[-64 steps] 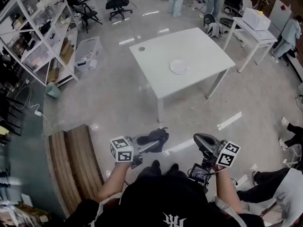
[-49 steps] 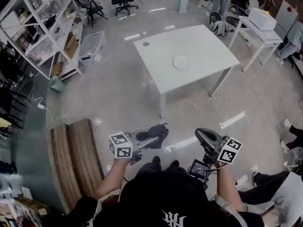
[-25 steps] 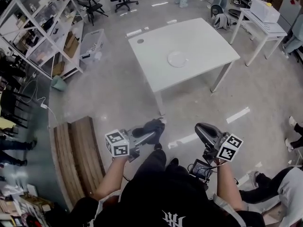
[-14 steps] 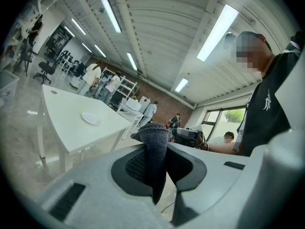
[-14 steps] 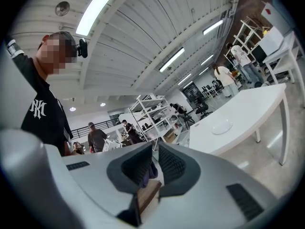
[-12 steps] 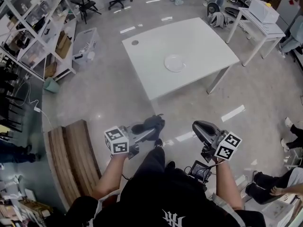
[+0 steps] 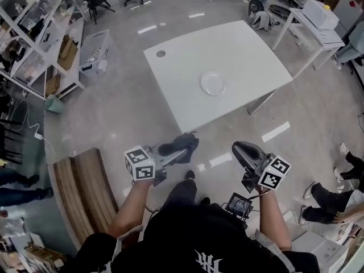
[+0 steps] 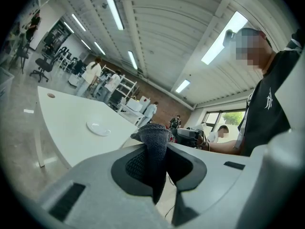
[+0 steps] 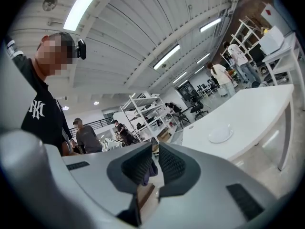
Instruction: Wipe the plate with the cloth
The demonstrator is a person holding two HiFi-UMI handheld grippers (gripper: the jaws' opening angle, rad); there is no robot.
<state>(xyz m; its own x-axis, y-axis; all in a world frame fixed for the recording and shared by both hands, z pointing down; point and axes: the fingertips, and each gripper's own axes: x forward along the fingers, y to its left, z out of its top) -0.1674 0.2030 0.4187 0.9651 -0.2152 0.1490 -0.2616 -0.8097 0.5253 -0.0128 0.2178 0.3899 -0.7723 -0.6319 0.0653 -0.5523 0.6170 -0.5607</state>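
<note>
One cloth [image 8: 153, 140] clamped in left tongs [image 7: 178, 153], plate [image 7: 212, 83] well ahead

The one mark you can read is the white interlocked NY monogram on your black shirt [image 9: 35, 108], behind the right gripper [image 9: 155, 145] and to its left. The left cube [image 7: 140, 164] and right cube [image 7: 274, 173] carry only black-and-white square markers, no letters or numbers.

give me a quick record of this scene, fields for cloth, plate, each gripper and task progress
cloth: dark, pinched between the left gripper's jaws
left gripper: shut on the cloth, over the floor, short of the table
right gripper: jaws slightly apart, nothing between them
plate: white, on the white table, untouched
progress: wiping not yet begun
</note>
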